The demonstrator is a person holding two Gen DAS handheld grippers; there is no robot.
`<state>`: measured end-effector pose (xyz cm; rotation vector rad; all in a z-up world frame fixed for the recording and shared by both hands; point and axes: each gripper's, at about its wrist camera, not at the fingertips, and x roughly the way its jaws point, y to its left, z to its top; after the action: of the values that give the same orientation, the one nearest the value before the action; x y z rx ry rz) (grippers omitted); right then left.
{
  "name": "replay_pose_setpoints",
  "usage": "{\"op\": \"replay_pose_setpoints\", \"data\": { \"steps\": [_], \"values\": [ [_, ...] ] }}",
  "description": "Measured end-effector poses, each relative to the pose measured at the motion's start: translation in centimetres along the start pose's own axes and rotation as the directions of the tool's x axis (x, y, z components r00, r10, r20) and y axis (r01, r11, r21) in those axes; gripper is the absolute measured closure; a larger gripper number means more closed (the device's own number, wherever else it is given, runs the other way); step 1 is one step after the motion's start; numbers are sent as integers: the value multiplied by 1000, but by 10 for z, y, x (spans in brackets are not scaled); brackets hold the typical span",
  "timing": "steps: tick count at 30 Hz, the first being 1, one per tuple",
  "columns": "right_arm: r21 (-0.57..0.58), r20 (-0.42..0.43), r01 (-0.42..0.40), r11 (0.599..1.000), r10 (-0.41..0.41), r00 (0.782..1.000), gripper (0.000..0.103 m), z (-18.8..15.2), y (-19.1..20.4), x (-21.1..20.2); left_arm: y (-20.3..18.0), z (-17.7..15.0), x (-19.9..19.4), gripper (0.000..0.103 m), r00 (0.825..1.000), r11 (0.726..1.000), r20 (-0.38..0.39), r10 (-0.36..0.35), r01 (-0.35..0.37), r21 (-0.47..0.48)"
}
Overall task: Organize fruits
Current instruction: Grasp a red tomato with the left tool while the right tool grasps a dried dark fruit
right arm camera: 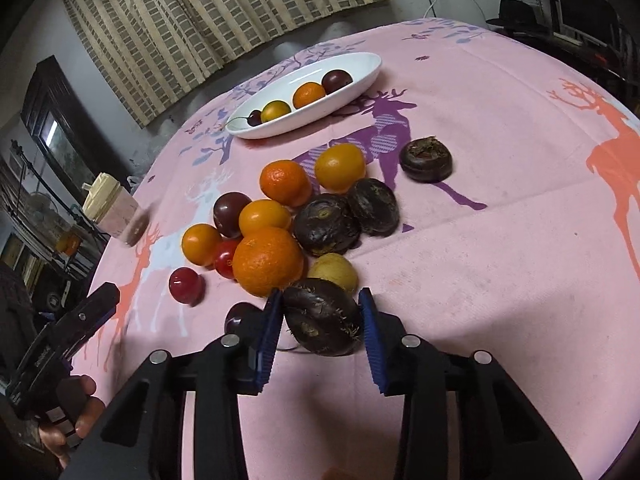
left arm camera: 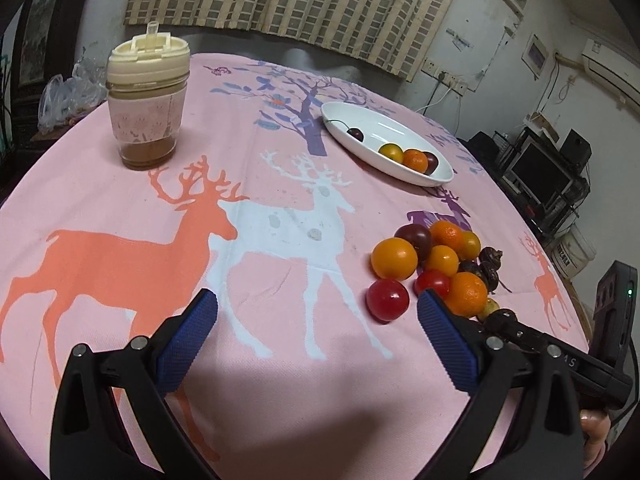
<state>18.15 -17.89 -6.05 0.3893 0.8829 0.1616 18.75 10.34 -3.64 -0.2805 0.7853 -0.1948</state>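
Note:
A pile of fruit lies on the pink deer tablecloth: oranges, yellow and red tomatoes, dark plums and several dark water chestnuts. My right gripper is shut on one dark water chestnut at the pile's near edge. A white oval dish at the back holds a cherry, a yellow tomato, an orange and a plum; it also shows in the left wrist view. My left gripper is open and empty, just left of the pile, next to a red tomato.
A lidded glass cup with brown liquid stands at the back left of the table. One water chestnut lies apart to the right. Plastic bags sit behind the cup. Shelves with electronics stand beyond the table's right edge.

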Motion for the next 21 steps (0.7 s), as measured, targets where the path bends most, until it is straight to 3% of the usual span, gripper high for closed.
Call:
{"op": "replay_pose_setpoints", "data": {
  "steps": [3,6,10,14,21],
  "values": [
    [54,51,-17,998,14,999,65,3,-19,-12,-3,0,2,5,1000,1000,-9,-17,17,10],
    [65,113,3,998,-11,994,64,9,-35,-25,-19,-1,9,6,999,996,-40,-26,29,86],
    [99,128,0,995,-13,992,64,12,-52,-27,-47,-2,23,29,996,975,-86,-39,56,214],
    [89,109,-28,996,18,994,64,15,-54,-22,-58,2,43,47,990,969,-140,-21,55,243],
    [93,96,-56,994,47,994,64,14,-55,-18,-65,2,66,59,977,964,-214,2,55,260]
  ]
}}
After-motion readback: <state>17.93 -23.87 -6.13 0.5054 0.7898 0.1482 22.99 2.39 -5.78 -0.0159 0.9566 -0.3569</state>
